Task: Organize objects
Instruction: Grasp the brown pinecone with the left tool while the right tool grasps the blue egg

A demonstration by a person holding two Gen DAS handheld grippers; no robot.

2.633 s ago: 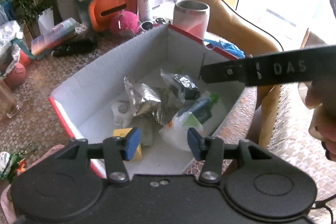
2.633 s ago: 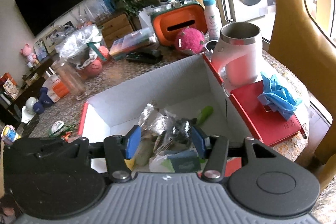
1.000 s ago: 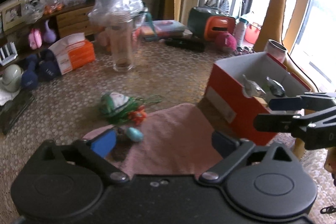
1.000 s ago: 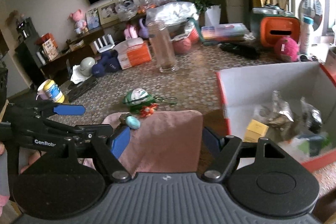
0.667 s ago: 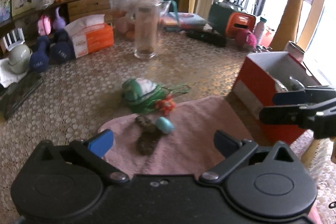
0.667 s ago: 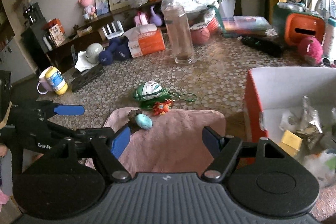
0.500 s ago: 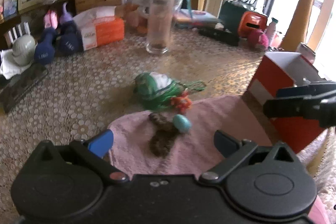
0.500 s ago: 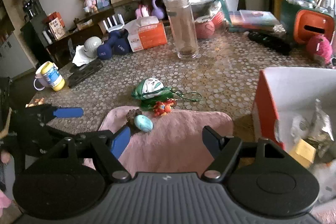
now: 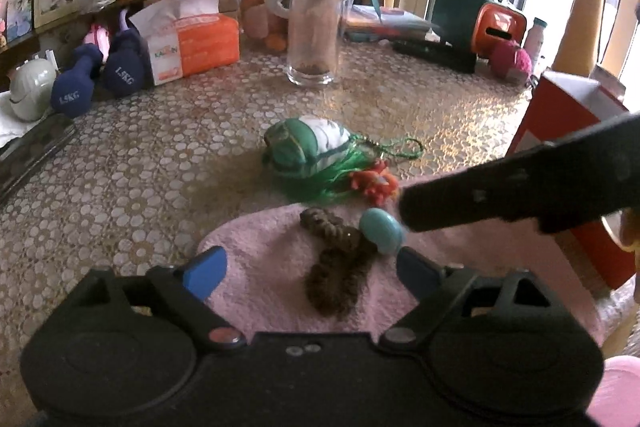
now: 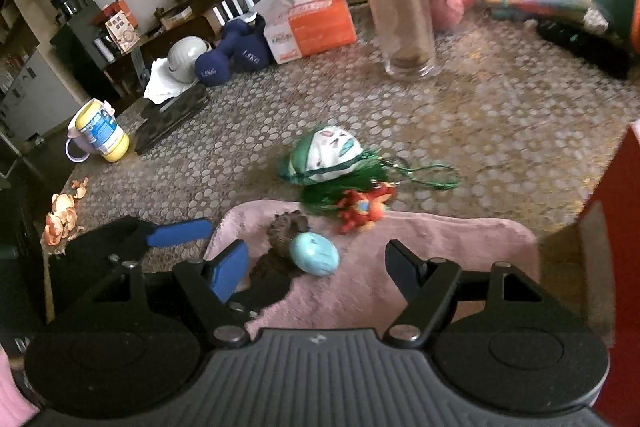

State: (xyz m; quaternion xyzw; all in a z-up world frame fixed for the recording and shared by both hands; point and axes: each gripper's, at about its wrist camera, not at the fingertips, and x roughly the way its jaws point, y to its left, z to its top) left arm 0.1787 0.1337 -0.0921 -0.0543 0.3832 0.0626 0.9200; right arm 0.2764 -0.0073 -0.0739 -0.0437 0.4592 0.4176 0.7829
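Observation:
A pink towel [image 9: 272, 283] lies on the patterned table. On it lie a turquoise egg-shaped object [image 9: 380, 230] and a brown braided piece [image 9: 334, 265]. Both also show in the right wrist view, the egg [image 10: 314, 254] and the brown piece [image 10: 286, 229]. My left gripper [image 9: 310, 267] is open and empty, just short of them. My right gripper [image 10: 318, 265] is open and empty, low over the towel [image 10: 420, 239] near the egg. A green and white pouch [image 9: 310, 147] with a red charm [image 9: 372, 183] lies beyond the towel.
A red cardboard box [image 9: 568, 131] stands at the right. Behind stand a tall glass jar [image 9: 316, 15], an orange tissue box [image 9: 192, 39], blue dumbbells [image 9: 100, 75] and a pink ball [image 9: 512, 61]. A yellow cup [image 10: 98, 135] stands at the left.
Both grippers have left the red box, swung left and come down toward the pink towel. The egg and brown piece now lie close in front of both.

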